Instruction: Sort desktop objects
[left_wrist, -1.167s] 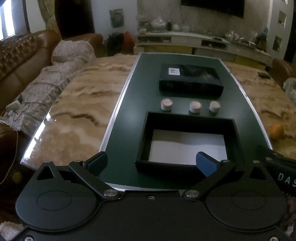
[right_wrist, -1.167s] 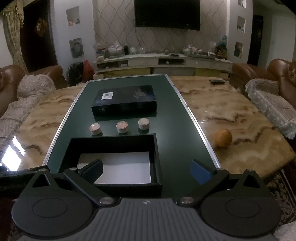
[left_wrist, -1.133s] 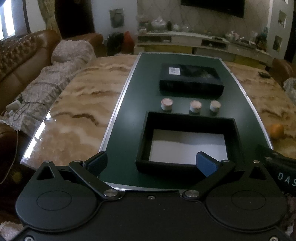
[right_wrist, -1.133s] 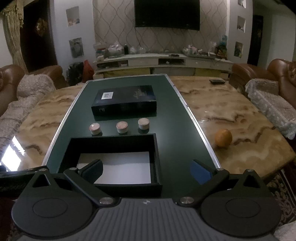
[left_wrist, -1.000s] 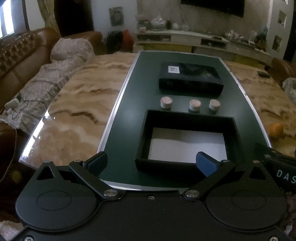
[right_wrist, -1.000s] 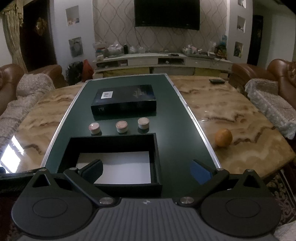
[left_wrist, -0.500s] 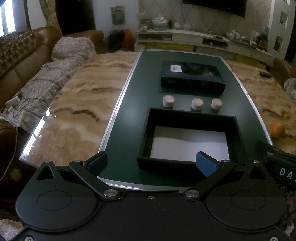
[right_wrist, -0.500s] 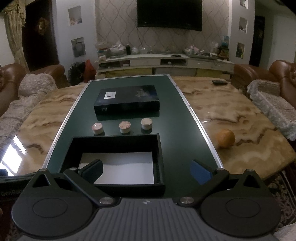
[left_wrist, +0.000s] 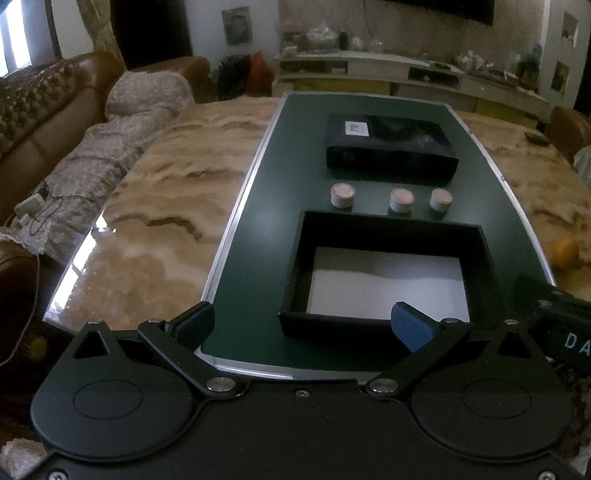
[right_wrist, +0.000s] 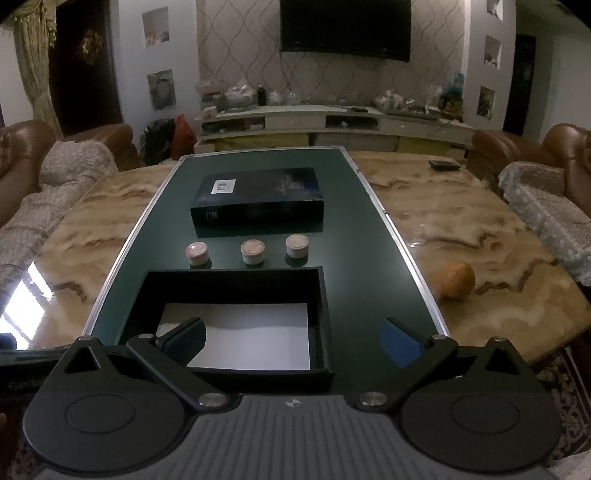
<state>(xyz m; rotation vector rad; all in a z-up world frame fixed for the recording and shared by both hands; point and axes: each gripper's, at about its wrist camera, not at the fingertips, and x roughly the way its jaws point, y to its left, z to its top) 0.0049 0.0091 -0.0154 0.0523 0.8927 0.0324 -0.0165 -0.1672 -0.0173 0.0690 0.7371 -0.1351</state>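
Sorting looks unstarted: the tray (right_wrist: 321, 295) at the green mat's near edge holds nothing, three small jars (right_wrist: 252, 252) stand in a row just beyond it, and the book (right_wrist: 258, 201) lies farther back. Left gripper (left_wrist: 301, 325) and right gripper (right_wrist: 291, 341) hover spread and empty.

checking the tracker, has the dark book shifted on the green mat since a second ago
No. The dark book keeps its place just behind the three small jars and the black tray; only the camera view drifts.
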